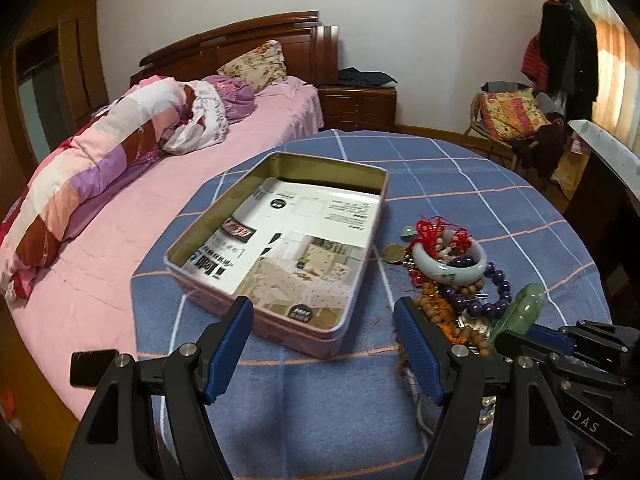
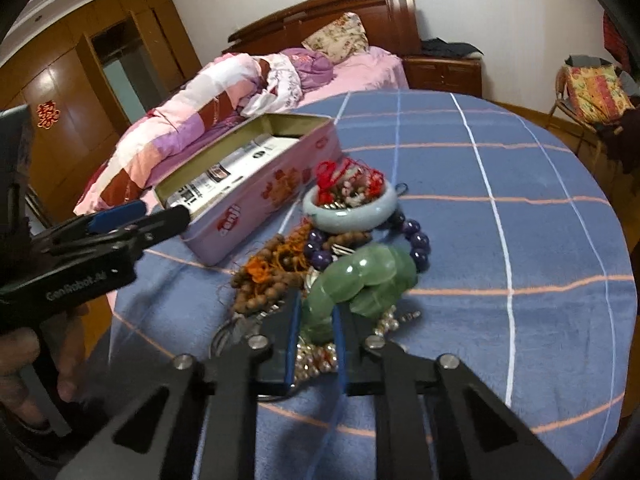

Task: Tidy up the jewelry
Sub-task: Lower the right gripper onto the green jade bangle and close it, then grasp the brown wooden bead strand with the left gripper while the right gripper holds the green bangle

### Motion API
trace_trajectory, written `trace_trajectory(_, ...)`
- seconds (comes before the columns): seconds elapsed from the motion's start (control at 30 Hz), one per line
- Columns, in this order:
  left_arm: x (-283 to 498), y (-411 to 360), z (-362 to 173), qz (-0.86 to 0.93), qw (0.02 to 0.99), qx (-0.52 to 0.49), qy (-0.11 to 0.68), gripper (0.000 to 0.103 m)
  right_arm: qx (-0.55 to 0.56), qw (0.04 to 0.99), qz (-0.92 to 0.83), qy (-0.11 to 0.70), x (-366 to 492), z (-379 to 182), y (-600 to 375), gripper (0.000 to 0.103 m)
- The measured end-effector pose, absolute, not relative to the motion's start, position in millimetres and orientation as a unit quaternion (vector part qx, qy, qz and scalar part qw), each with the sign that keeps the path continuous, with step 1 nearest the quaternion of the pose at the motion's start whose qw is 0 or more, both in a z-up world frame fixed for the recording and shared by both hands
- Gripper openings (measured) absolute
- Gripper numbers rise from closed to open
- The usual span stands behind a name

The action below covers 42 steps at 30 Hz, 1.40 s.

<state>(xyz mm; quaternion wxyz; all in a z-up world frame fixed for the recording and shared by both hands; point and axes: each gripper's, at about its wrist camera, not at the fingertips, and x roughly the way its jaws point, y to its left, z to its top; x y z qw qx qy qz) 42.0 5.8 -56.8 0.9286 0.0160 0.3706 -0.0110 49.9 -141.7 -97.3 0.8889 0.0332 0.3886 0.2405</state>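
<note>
On blue checked tablecloth (image 2: 520, 240), right gripper (image 2: 316, 320) clamped on pale green carved jade pendant (image 2: 360, 276) atop jewelry pile (image 1: 452, 276). Left gripper (image 1: 324, 328) open, empty, hovers at near edge of open pink rectangular tin (image 1: 280, 240) beside pile. Pale jade bangle (image 2: 352, 208), purple bead bracelet (image 2: 416, 240) nearby.

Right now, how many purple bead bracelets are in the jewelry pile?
1 that I can see: the purple bead bracelet curls beside the pale jade bangle, behind the green jade piece. Others may be buried.
</note>
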Motion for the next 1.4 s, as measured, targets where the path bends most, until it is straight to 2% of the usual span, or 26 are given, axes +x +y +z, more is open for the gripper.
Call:
trace_trajectory(0.07, 46.0, 0.9, -56.1, -0.017, 0.929, 0.021, 0.37, 0.073, 0.021, 0.896, 0.237, 0.376, 46.9, -92.7, -139.4, 0.009)
trace_trajectory(0.67, 61.4, -31.2, -56.5, -0.069, 0.925, 0.039, 0.373, 0.073, 0.028, 0.931, 0.195, 0.306, 48.3, -54.4, -171.7, 0.009)
trace_trajectory(0.93, 36.9, -38.8, -75.7, -0.087, 0.914, 0.053, 0.392, 0.073, 0.011, 0.93, 0.201, 0.308, 41.8, -61.6, -169.3, 0.009)
trace_trajectory(1.33, 54.6, -48.2, -94.1, -0.113, 0.899, 0.037, 0.422, 0.072, 0.007, 0.924, 0.21, 0.319, 41.5, -73.6, -159.8, 0.009)
trace_trajectory(1.4, 62.3, -47.5, -100.9, -0.121, 0.89, 0.025, 0.438, 0.051, 0.005, 0.924, 0.212, 0.318, 39.3, -74.2, -159.4, 0.009)
